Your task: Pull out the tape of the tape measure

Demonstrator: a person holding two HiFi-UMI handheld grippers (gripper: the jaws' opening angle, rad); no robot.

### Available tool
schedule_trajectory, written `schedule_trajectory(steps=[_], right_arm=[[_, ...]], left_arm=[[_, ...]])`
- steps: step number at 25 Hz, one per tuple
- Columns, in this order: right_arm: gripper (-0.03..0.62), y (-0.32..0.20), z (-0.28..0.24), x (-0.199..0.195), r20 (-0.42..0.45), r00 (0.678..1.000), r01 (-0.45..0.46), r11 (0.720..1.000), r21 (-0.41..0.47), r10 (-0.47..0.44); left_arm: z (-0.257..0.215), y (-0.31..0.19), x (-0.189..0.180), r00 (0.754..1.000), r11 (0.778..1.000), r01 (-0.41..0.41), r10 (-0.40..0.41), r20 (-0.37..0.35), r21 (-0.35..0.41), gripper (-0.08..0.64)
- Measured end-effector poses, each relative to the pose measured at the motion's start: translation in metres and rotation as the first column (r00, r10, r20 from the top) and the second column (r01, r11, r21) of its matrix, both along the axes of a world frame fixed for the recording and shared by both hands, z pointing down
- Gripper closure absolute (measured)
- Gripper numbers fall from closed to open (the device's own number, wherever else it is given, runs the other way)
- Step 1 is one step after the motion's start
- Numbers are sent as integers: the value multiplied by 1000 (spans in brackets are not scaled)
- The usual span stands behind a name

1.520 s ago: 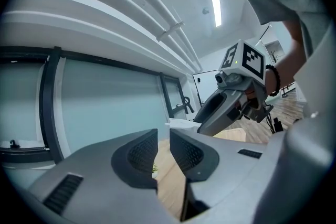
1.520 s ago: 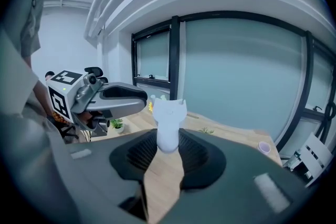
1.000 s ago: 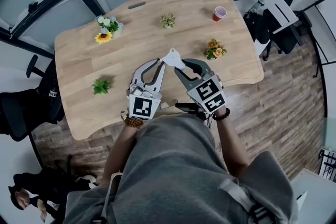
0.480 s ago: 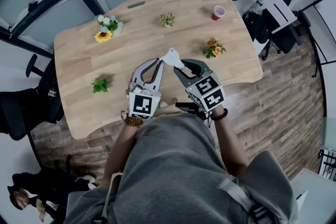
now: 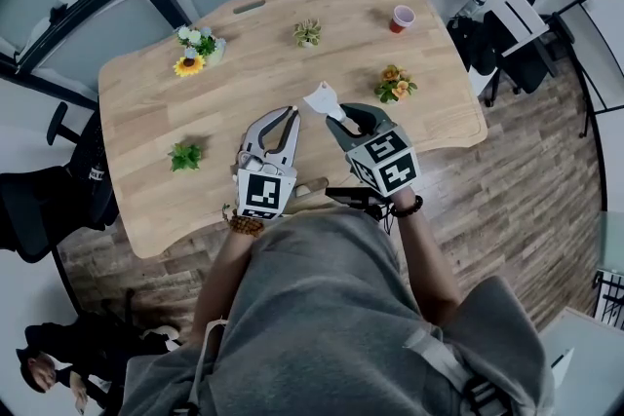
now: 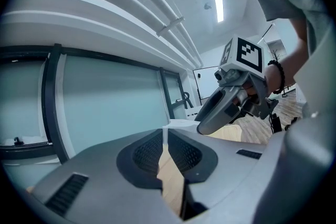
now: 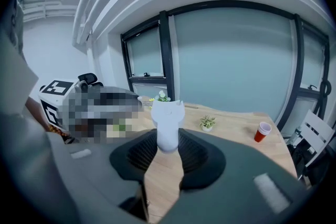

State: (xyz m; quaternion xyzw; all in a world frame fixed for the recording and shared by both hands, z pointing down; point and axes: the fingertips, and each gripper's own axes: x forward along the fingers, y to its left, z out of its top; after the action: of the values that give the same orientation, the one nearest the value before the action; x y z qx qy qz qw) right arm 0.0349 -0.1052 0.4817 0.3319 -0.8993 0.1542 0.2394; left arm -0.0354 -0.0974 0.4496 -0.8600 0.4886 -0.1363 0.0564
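Head view: the person is working at the near edge of the wooden table, holding both grippers over it. The right gripper is carrying the white tape measure over the middle of the table, and the left gripper is pointing its tips at the case from just beside it, on its left. A sunflower bunch, a small green plant, a potted succulent, a cluster of orange flowers and a red cup are sitting spaced out on the table, none touching the grippers. Left gripper view: the jaws of the left gripper are standing almost together, pinching a thin white tape strip between the pads. The strip is running up to the tape measure, which is sitting at the tip of the right gripper. Right gripper view: the jaws of the right gripper are standing wide apart, with the pads pressing on both sides of the lower end of the tape measure. The case is standing upright between them, clear of the table. The potted succulent and the red cup are showing on the table beyond it.
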Motion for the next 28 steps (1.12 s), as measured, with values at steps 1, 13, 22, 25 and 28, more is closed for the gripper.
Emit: schedule_trajectory(steps=[1, 13, 22, 25, 28], right_arm=[[461, -1, 1, 0, -1, 1000, -1, 1000, -2, 1], [462, -4, 8, -5, 0, 1000, -10, 999, -30, 10], [462, -18, 12, 10, -14, 998, -57, 998, -34, 56], [462, -20, 13, 11, -12, 998, -65, 997, -38, 64], [462, -21, 16, 10, -13, 998, -69, 997, -43, 68]], left_arm=[[1, 0, 0, 1000, 1000, 0, 0, 0, -3, 523], [7, 4, -7, 1000, 999, 19, -19, 0, -36, 523], [7, 4, -13, 999, 999, 29, -29, -13, -43, 523], [7, 4, -11, 1000, 999, 25, -25, -12, -47, 523], [9, 4, -11, 1000, 998, 23, -24, -13, -54, 525]])
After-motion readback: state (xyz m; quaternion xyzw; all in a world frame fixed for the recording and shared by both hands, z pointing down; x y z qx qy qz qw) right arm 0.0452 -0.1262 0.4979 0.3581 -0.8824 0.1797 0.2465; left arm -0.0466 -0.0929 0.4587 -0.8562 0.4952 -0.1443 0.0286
